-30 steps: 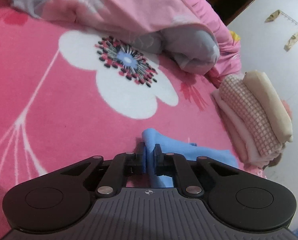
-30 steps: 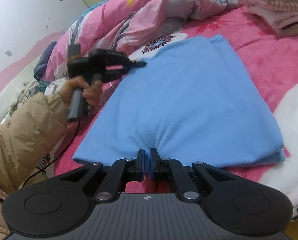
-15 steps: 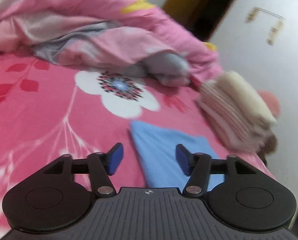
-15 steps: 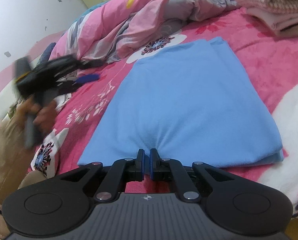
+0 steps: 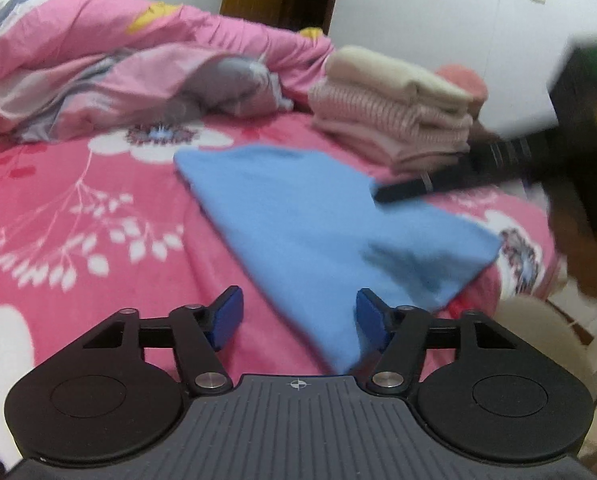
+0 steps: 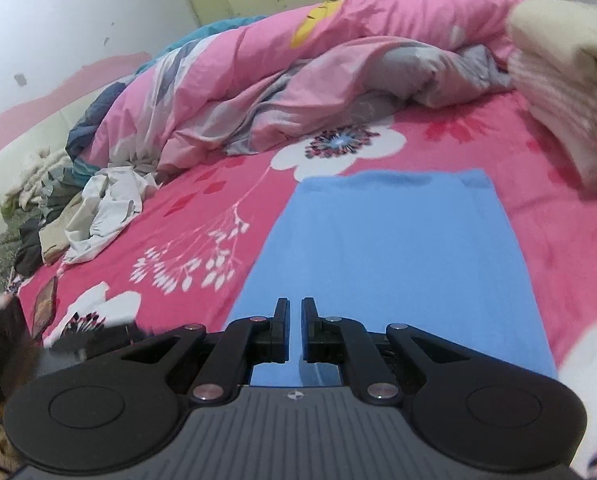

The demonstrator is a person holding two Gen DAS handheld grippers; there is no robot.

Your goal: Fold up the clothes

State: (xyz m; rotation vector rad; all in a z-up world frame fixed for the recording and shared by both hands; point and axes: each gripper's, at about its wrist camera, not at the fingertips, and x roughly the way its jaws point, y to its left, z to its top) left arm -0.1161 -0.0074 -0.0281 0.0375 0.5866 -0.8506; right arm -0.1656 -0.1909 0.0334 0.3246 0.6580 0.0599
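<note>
Blue cloth (image 6: pixel 398 240) looks light and floppy, so pinch a near corner. Left gripper (image 5: pixel 298 312) jaws, just narrowing, stand wide and empty; right gripper (image 6: pixel 294 320) jaws are nearly shut, empty.

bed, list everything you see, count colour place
blue folded cloth: 1, blue, flat mid-bed
pink floral bed blanket: 1, pink and white, under everything
crumpled pink-grey quilt: 1, pink and grey, behind cloth
folded clothes stack: 1, cream and pink, bed edge
loose clothes heap: 1, white and dark, beside quilt
left tool: 1, black, jaws just opened, cloth corner between, unpinched
right tool: 1, black, shut, at cloth's near edge
</note>
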